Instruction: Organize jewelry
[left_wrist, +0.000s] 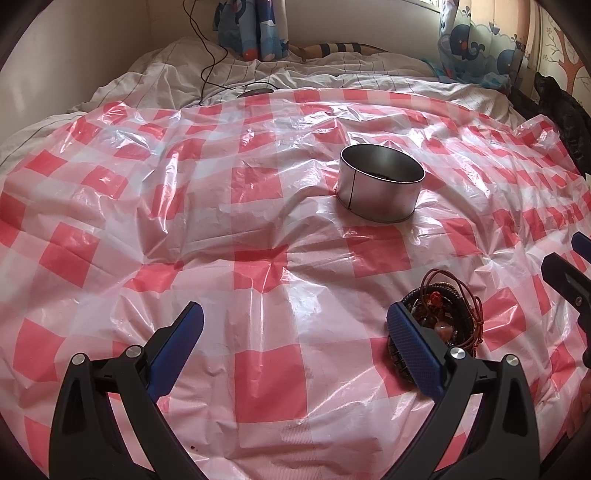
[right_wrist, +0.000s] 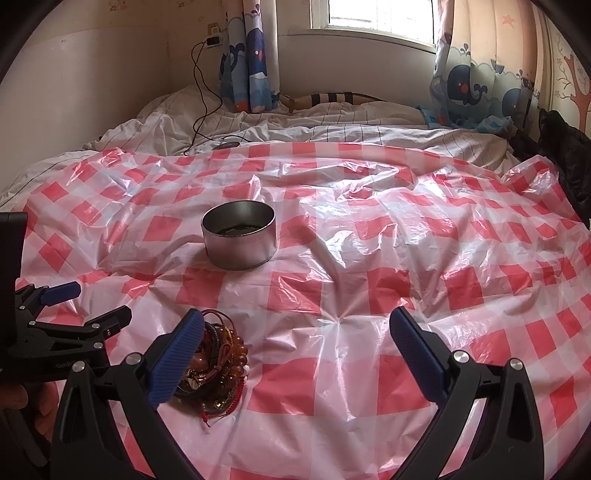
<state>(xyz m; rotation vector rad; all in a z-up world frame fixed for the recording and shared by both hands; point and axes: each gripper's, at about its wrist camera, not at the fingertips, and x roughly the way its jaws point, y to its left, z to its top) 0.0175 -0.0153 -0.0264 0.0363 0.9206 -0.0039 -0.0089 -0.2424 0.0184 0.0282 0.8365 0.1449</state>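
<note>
A pile of jewelry (left_wrist: 447, 317), beaded bracelets and red cords, lies on the red-and-white checked plastic sheet (left_wrist: 258, 229). In the right wrist view the jewelry pile (right_wrist: 221, 373) sits beside my left finger. A round metal tin (left_wrist: 380, 184) stands open farther back with something dark inside; it also shows in the right wrist view (right_wrist: 239, 236). My left gripper (left_wrist: 295, 339) is open and empty, its right finger just in front of the pile. My right gripper (right_wrist: 295, 347) is open and empty, to the right of the pile. The left gripper also shows in the right wrist view (right_wrist: 88, 302).
The sheet covers a rumpled white striped duvet (right_wrist: 332, 129) on a bed. A black charger cable (right_wrist: 199, 103) runs from the wall onto the bed. Whale-print curtains (right_wrist: 476, 85) hang at the back. A dark garment (right_wrist: 565, 155) lies at the right edge.
</note>
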